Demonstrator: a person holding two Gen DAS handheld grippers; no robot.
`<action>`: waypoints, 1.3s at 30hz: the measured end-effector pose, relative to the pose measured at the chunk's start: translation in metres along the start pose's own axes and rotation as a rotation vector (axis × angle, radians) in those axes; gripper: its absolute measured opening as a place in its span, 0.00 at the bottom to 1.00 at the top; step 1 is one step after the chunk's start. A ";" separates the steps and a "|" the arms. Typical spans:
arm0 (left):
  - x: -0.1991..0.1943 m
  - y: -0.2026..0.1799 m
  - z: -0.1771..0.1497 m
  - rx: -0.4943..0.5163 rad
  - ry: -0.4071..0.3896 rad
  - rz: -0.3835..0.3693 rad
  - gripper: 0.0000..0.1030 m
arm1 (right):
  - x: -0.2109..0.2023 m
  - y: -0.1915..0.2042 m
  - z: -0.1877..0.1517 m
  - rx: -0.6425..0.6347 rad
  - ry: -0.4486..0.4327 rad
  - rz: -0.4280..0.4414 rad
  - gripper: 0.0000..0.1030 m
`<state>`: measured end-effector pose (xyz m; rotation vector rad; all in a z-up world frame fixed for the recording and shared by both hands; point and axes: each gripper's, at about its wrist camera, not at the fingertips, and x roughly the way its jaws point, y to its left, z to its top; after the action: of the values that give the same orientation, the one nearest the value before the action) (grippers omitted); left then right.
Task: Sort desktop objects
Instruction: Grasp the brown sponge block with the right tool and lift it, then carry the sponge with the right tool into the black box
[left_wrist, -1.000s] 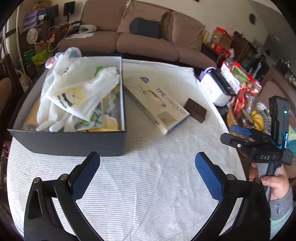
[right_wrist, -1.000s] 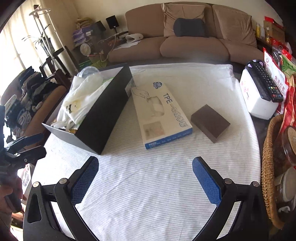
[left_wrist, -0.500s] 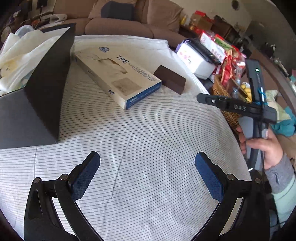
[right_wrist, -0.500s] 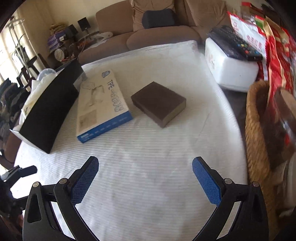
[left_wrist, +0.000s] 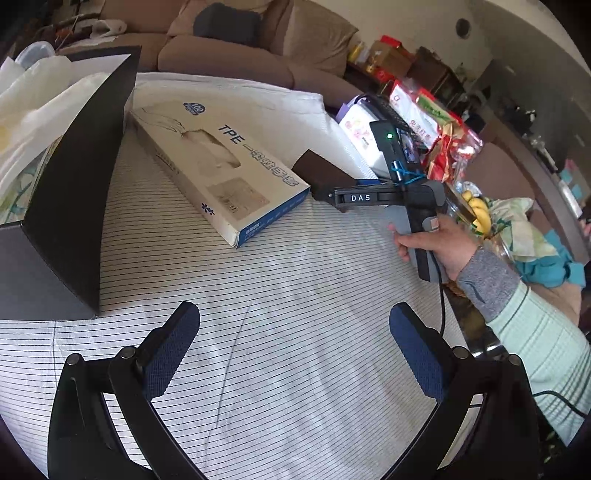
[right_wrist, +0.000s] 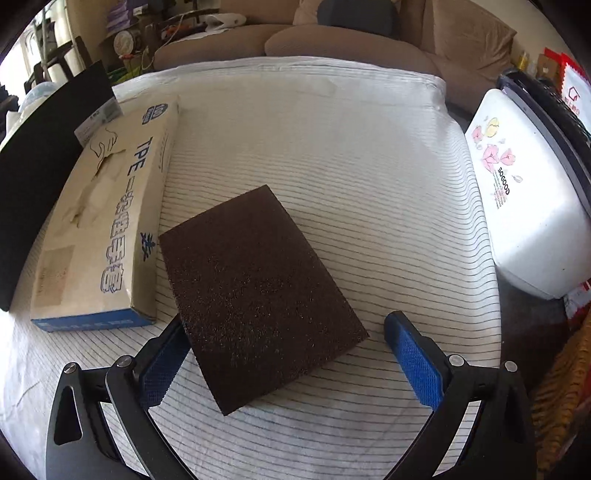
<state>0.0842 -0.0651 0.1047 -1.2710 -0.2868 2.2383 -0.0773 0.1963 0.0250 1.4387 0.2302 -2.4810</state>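
A dark brown sponge block (right_wrist: 258, 291) lies flat on the striped tablecloth. My right gripper (right_wrist: 291, 358) is open with its near end between the blue pads; the left pad is close beside the block's edge, the right pad apart. In the left wrist view the block (left_wrist: 321, 173) sits behind the right gripper (left_wrist: 332, 194). A long TPE glove box (right_wrist: 99, 229) lies left of the sponge, also in the left wrist view (left_wrist: 221, 173). A black storage box (left_wrist: 70, 192) holding white plastic bags stands at the left. My left gripper (left_wrist: 291, 354) is open and empty above the cloth.
A white tissue case (right_wrist: 528, 206) with a remote on top stands at the right table edge. A wicker basket (right_wrist: 565, 391) with snacks and bananas (left_wrist: 476, 214) is beyond the edge. A brown sofa (left_wrist: 236, 48) is behind the table.
My right gripper has moved forward and down, so the sponge block now lies between its pads. My left gripper has stayed low and turned slightly, still open.
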 end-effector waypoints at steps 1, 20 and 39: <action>-0.001 0.001 0.000 -0.004 -0.002 -0.001 1.00 | -0.002 0.001 -0.001 -0.007 -0.004 0.003 0.96; -0.120 0.078 0.034 -0.133 -0.316 0.195 1.00 | -0.169 0.126 0.021 0.026 -0.179 0.211 0.82; -0.174 0.187 0.063 -0.191 -0.189 0.428 1.00 | -0.127 0.327 0.163 -0.207 -0.150 0.164 0.82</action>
<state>0.0365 -0.3115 0.1836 -1.3162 -0.3295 2.7597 -0.0524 -0.1402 0.2147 1.1371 0.3159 -2.3409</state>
